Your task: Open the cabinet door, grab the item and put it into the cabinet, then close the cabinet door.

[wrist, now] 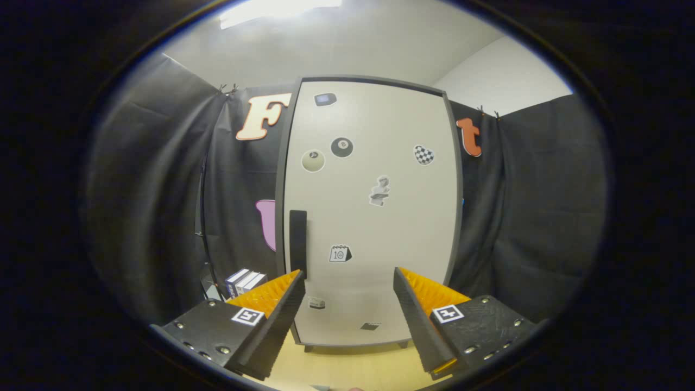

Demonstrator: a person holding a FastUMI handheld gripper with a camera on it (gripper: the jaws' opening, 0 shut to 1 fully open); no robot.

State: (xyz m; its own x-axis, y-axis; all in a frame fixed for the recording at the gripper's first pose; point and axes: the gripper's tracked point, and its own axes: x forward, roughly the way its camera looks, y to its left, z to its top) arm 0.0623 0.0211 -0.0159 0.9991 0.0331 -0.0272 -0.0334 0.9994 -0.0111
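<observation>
A tall cream cabinet [374,217] with a dark frame stands straight ahead, its door shut and dotted with several stickers. A dark vertical handle [297,241] runs down the door's left edge. My gripper [347,274] is open, its fingers spread wide in front of the lower door with nothing between them. The left fingertip sits just below the handle's lower end. A small box [245,281] with blue and white sides lies on the table left of the cabinet, just beyond my left finger.
The cabinet stands on a pale wooden table [353,366]. Black cloth walls [157,206] close in on both sides and behind. A dark pole [203,217] runs down the cloth left of the cabinet.
</observation>
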